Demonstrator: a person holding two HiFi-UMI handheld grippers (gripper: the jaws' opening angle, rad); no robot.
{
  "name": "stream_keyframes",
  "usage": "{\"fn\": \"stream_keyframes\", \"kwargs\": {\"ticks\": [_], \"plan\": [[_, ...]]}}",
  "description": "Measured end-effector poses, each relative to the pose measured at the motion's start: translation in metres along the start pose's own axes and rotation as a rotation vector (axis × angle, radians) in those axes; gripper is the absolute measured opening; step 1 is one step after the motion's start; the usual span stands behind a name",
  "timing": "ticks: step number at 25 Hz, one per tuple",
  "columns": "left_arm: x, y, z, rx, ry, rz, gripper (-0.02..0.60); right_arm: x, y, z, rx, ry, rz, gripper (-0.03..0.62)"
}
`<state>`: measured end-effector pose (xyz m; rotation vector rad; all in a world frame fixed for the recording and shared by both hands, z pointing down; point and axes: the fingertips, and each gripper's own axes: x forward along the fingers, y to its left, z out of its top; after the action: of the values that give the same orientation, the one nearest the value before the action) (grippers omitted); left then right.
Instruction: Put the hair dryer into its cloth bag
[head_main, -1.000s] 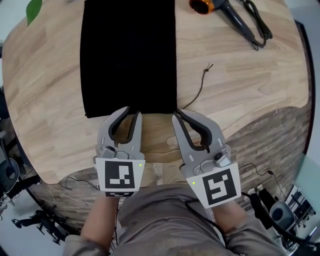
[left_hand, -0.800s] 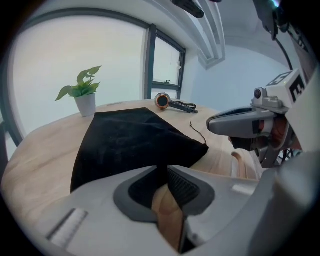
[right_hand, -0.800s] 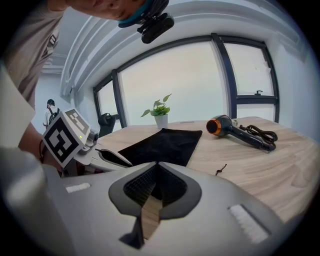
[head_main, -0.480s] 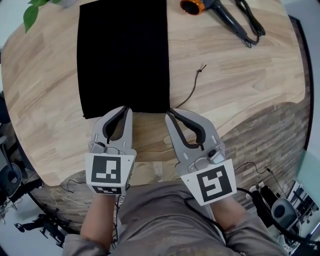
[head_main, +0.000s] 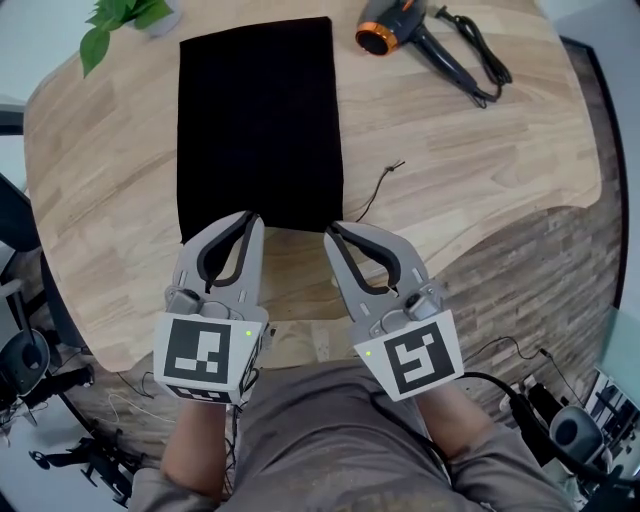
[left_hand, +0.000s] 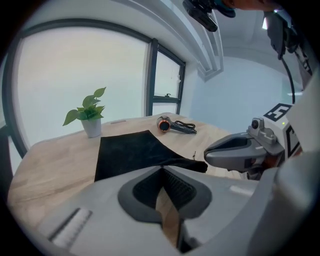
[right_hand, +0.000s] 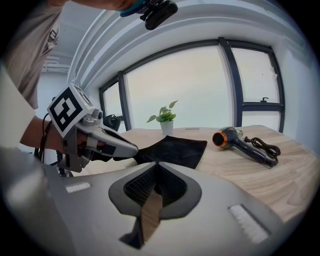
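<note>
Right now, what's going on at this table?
A person holds a two-jaw gripper in each hand. The left gripper and the right gripper are each shut on a near corner of the black cloth bag, and that edge looks slightly lifted off the wooden table. The hair dryer lies untouched at the far side with its cord, not yet in the bag.

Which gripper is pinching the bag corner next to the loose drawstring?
The right gripper: the drawstring trails from its corner of the cloth bag; the left gripper holds the other corner.
</note>
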<state>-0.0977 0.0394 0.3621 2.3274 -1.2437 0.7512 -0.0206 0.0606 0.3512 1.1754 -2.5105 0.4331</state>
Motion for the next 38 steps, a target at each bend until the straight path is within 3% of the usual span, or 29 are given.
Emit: {"fn": "stream_keyframes", "kwargs": {"ticks": [8,14,23,38], "plan": [[-0.011,0.000,0.024,-0.026,-0.032,-0.012,0.014,-0.007,0.001,0.024,-0.042,-0.035,-0.003,0.037],[-0.014,0.000,0.038,-0.021,-0.056,-0.011,0.014,-0.002,0.014,0.019,-0.122,0.054,0.068,0.097],[-0.024,0.003,0.068,-0.018,-0.106,-0.002,0.012,0.016,0.027,0.041,-0.218,0.074,0.105,0.155],[-0.028,0.006,0.080,-0.030,-0.118,0.026,0.012,0.056,0.033,0.039,-0.387,0.138,0.100,0.140]]}}
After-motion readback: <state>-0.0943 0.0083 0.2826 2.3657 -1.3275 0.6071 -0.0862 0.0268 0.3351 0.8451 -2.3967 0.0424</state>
